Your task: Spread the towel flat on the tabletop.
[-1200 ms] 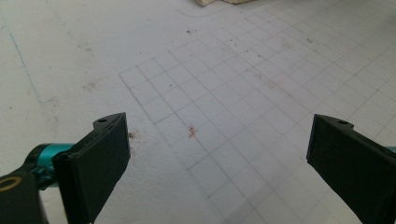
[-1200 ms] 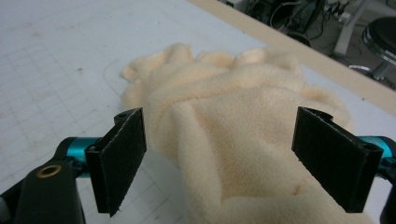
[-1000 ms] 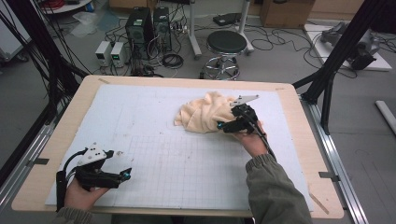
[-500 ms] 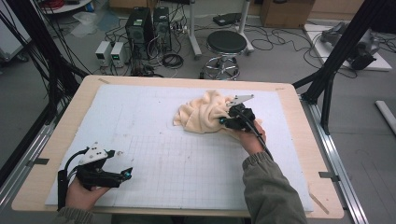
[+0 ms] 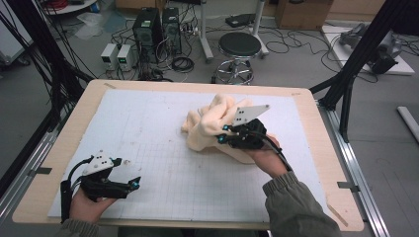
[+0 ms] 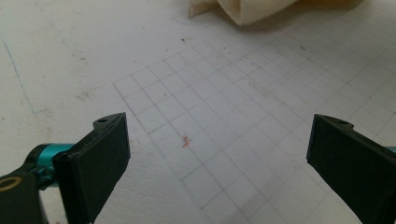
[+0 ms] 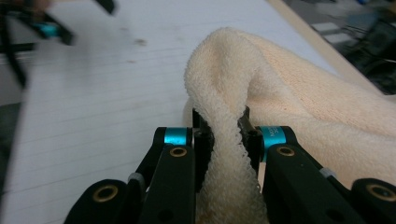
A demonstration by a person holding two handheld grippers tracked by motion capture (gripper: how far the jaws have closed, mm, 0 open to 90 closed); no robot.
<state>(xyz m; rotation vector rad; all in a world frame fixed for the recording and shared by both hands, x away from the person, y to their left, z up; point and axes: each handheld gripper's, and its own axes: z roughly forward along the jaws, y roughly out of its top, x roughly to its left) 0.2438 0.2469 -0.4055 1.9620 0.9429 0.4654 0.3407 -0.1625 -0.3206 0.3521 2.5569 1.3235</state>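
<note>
A cream terry towel point(image 5: 212, 123) lies crumpled right of the white grid mat's middle. My right gripper point(image 5: 225, 136) has just been closing and is shut on a fold of the towel point(image 7: 224, 140), which bulges up between its two pads and lifts off the mat. My left gripper point(image 5: 133, 183) rests low over the mat's near left corner, jaws wide open with nothing between them; its own view shows bare grid squares and the towel's edge point(image 6: 243, 11) far ahead.
The white grid mat point(image 5: 148, 123) covers a wooden table point(image 5: 316, 148). Behind the table stand a round stool point(image 5: 239, 45), computer towers point(image 5: 148, 24) and loose cables on the floor. Black frame posts point(image 5: 356, 64) flank the table.
The right gripper has closed on the towel's near edge and pulled it up and toward the left, raising part of the towel. The left hand has stayed put.
</note>
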